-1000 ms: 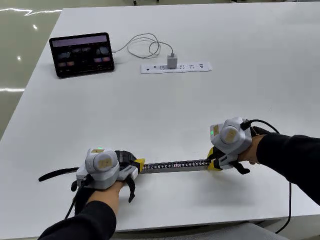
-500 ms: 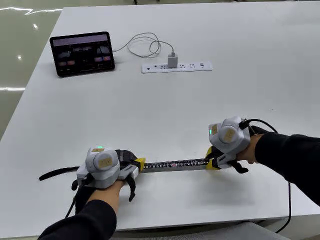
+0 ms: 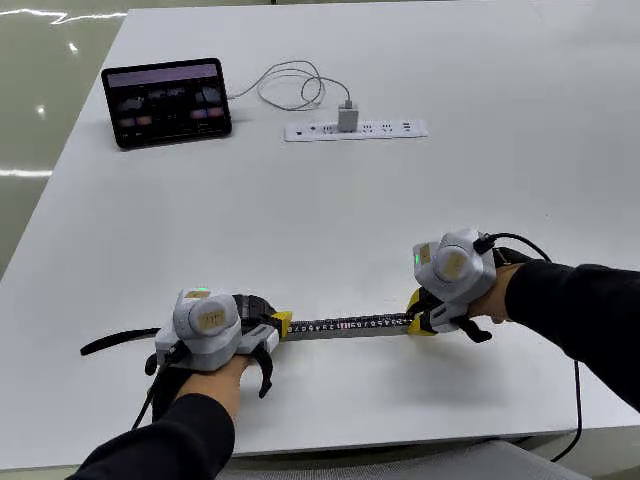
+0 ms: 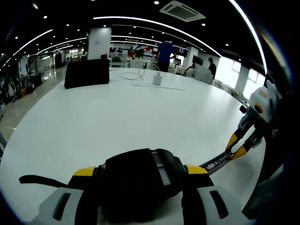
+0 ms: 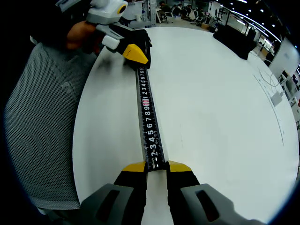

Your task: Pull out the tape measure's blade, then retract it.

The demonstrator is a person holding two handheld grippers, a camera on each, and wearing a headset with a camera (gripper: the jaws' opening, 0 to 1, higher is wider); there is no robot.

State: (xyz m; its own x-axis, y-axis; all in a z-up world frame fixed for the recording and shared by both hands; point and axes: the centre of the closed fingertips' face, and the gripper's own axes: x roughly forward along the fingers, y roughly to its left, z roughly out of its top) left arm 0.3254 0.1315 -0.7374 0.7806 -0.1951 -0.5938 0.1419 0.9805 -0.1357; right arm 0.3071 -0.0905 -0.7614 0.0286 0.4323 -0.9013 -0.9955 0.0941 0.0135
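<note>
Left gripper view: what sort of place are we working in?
Probably a large open-plan office or lab: strip lights and a ceiling air-conditioning vent overhead, people standing behind, and a big white table with a tablet.

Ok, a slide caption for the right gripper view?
Right gripper pinches the tip of the tape measure blade, drawn out across the table from the black case held in the left gripper.

White table (image 3: 300, 220) with tablet (image 3: 166, 102), power strip (image 3: 355, 129) and looped cable (image 3: 290, 90)
</note>
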